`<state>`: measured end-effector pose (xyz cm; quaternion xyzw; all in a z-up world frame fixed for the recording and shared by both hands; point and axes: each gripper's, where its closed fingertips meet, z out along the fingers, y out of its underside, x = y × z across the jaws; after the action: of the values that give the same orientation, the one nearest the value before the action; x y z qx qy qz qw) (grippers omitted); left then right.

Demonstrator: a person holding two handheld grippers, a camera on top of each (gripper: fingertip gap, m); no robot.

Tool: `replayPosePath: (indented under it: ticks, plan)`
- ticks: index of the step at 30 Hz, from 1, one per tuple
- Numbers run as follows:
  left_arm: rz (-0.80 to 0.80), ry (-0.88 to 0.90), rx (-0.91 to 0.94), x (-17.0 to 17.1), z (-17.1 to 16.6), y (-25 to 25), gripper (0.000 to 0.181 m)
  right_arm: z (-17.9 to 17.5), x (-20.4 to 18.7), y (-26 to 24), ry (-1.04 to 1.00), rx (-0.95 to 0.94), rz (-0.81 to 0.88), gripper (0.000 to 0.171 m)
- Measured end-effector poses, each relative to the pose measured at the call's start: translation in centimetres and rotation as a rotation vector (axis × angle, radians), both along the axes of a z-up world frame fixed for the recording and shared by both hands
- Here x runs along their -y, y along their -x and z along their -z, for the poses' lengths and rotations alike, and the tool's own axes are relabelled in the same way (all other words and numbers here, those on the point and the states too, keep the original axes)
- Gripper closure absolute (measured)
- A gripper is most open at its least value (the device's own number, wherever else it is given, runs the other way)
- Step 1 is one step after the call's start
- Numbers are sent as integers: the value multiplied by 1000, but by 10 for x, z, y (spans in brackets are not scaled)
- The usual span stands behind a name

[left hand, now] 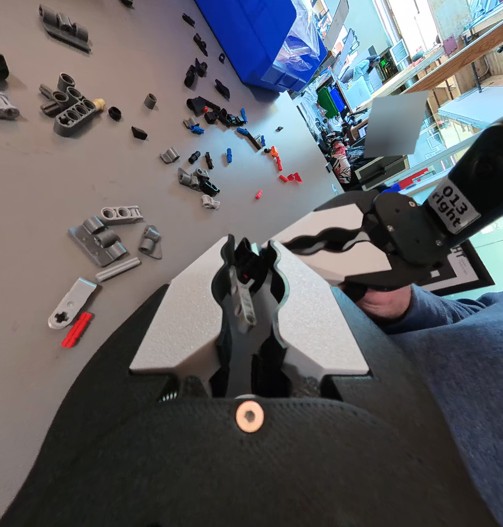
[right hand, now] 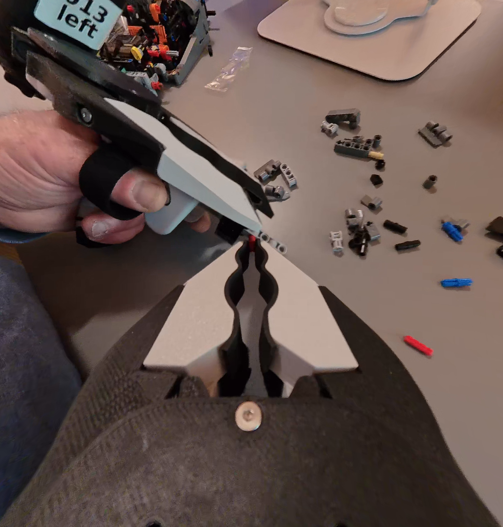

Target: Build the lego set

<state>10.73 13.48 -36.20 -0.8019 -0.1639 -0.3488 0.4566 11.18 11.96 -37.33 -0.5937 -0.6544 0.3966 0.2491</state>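
Meanwhile the left claw (left hand: 249,251) gripped a small black-and-grey lego assembly (left hand: 246,285) above the grey bench (left hand: 73,176); the right claw (right hand: 251,248) pinched a small red pin (right hand: 252,242) against it.

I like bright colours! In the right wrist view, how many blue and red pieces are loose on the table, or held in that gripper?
Blue pieces on table: 2
Red piece on table: 1
Red pin in right gripper: 1
Total: 4
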Motion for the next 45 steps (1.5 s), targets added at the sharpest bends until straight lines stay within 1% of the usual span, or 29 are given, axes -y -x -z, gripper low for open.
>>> replayPosePath:
  ticks: [7,13,16,21,23,26,28,33,34,37,39,41,45]
  plan:
    - [11,42,-1,2,6,2,160,3,-6,-2,24,13,26,170]
    - [33,42,-85,6,5,4,162,10,-12,1,31,46,25,170]
    - [56,65,-156,11,6,5,155,11,-12,1,38,53,16,170]
    - [44,114,-316,21,9,14,145,12,-10,0,69,63,-9,170]
    - [60,147,-366,22,11,13,137,12,-9,0,93,69,-26,170]
    - [104,181,-419,21,19,6,136,12,-9,0,122,77,-40,170]
    - [119,207,-443,21,27,4,140,12,-9,0,137,79,-42,170]
    - [147,230,-501,18,33,-2,149,15,-6,0,149,101,-58,170]
    - [150,239,-521,18,35,-2,154,15,-6,0,157,105,-58,170]
    - [168,230,-543,15,35,-5,155,14,-7,0,172,99,-56,170]
    - [167,231,-530,14,34,-7,155,12,-8,-1,177,92,-56,170]
    - [159,221,-472,13,32,-10,155,11,-13,-3,189,83,-45,170]
    - [93,153,-173,6,17,-16,155,2,-22,-11,234,46,-51,170]
